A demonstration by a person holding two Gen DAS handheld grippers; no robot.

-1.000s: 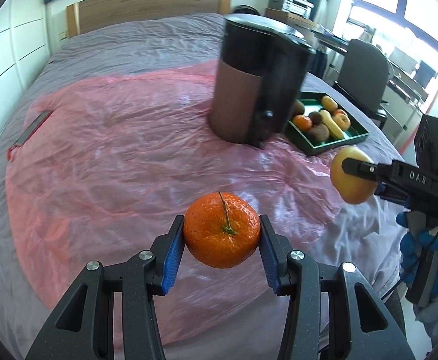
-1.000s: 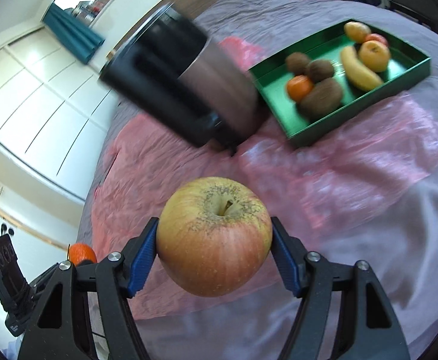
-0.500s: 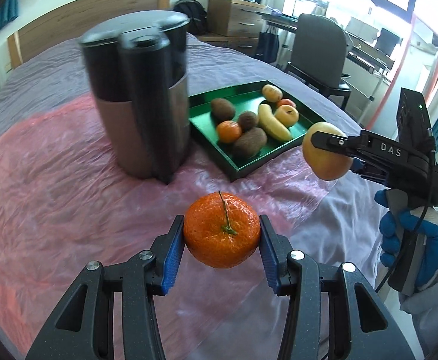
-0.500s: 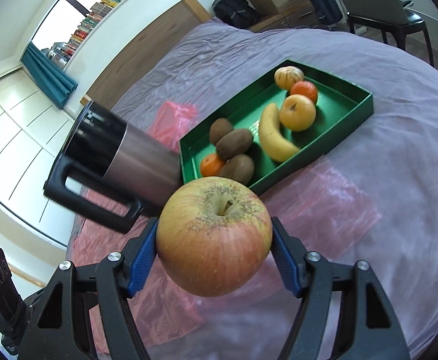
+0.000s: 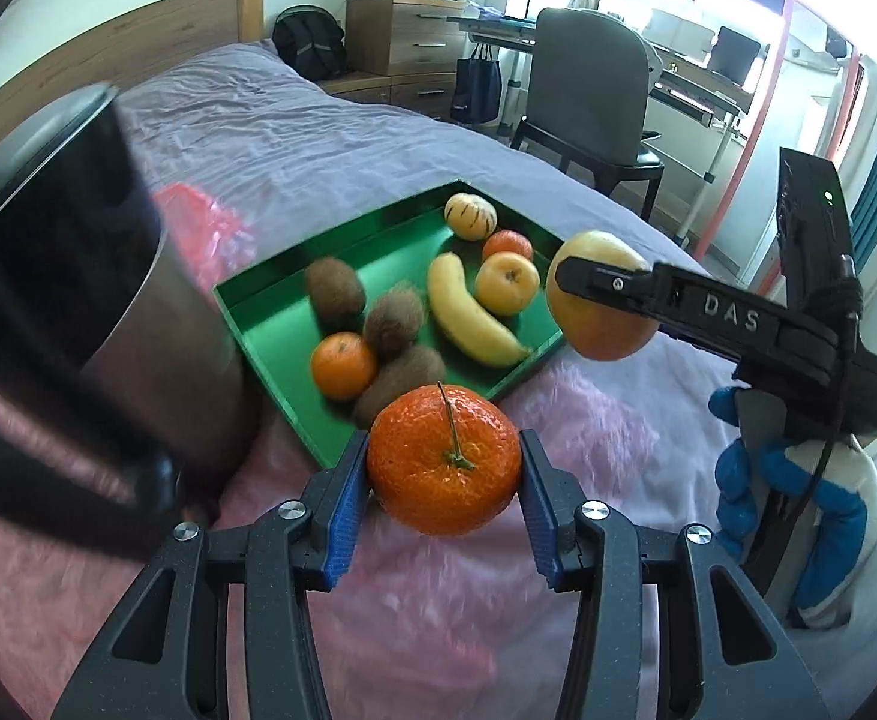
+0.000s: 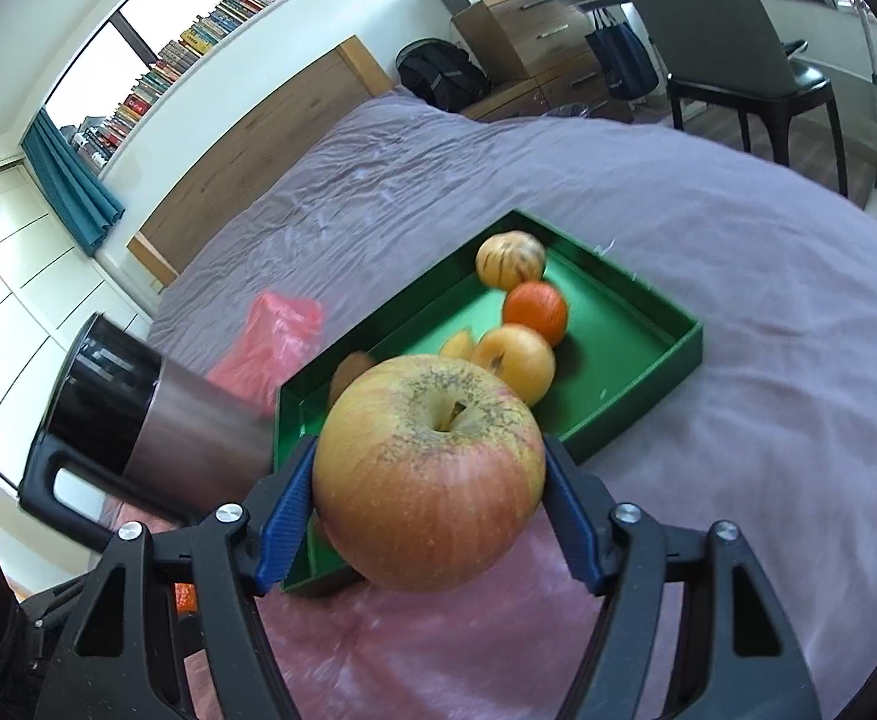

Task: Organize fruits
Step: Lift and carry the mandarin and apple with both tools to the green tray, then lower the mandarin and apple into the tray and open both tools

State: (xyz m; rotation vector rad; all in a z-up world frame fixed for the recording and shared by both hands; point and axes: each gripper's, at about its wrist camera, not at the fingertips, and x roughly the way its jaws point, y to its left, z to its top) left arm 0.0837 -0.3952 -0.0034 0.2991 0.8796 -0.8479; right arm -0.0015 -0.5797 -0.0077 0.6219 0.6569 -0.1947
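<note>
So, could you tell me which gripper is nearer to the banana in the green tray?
Probably the right gripper: its apple hangs beside the banana at the tray's edge. The left gripper holds its mandarin short of the tray's near corner.

Orange mandarin (image 5: pixel 444 459) with green stem, yellow-red speckled apple (image 6: pixel 429 474), green tray (image 5: pixel 270 354), yellow banana (image 5: pixel 474 321), brown kiwis (image 5: pixel 333 288), pink plastic sheet (image 5: pixel 588 420), purple bedcover (image 6: pixel 798 360), blue claw pads (image 5: pixel 342 510).

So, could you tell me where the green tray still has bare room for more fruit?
The green tray has bare floor at its right end, beyond the tangerine and small apple. The end by the kettle is crowded with kiwis and banana.
</note>
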